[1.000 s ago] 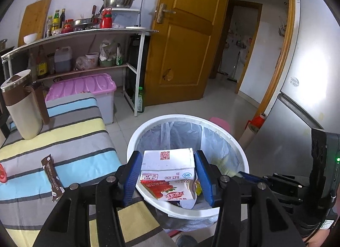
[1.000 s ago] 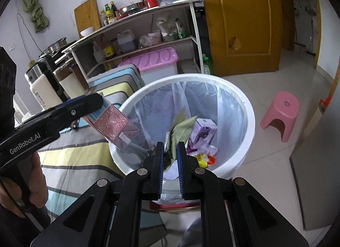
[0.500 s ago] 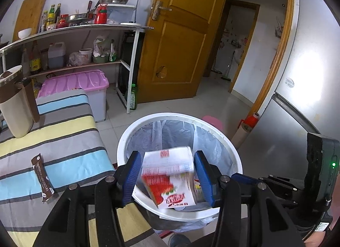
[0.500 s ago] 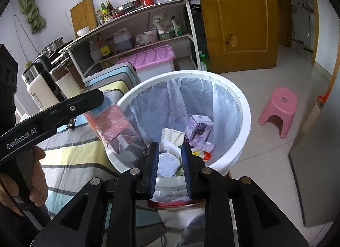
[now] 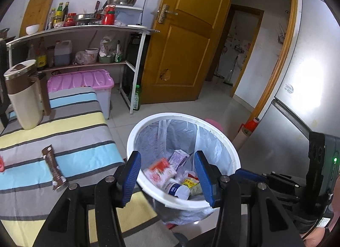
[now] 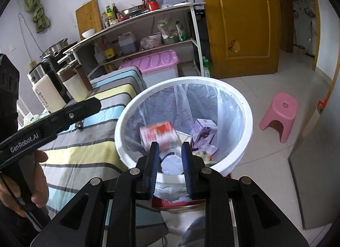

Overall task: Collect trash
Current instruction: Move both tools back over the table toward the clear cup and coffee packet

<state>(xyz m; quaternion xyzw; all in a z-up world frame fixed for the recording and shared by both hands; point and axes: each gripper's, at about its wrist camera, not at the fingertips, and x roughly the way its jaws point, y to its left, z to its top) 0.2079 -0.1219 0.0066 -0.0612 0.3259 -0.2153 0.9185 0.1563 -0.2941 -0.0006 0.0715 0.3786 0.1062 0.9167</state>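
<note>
Over the white bin [image 5: 221, 138] our left hand-held gripper [image 5: 167, 174] gapes wide and empty; the red carton [image 6: 158, 134] lies blurred inside among other trash. Our right hand-held gripper [image 6: 170, 158], jaws just parted slightly, holds nothing. Left on the striped tabletop [image 5: 63, 128] lies a brown wrapper [image 5: 53, 167].

White lettering reading "GenRobot.AI" is showing along the black arm of the left gripper [image 6: 48, 123], at the left of the right wrist view. Print on the cartons in the bin and on the bottle labels on the far shelf is staying too blurred to read.
</note>
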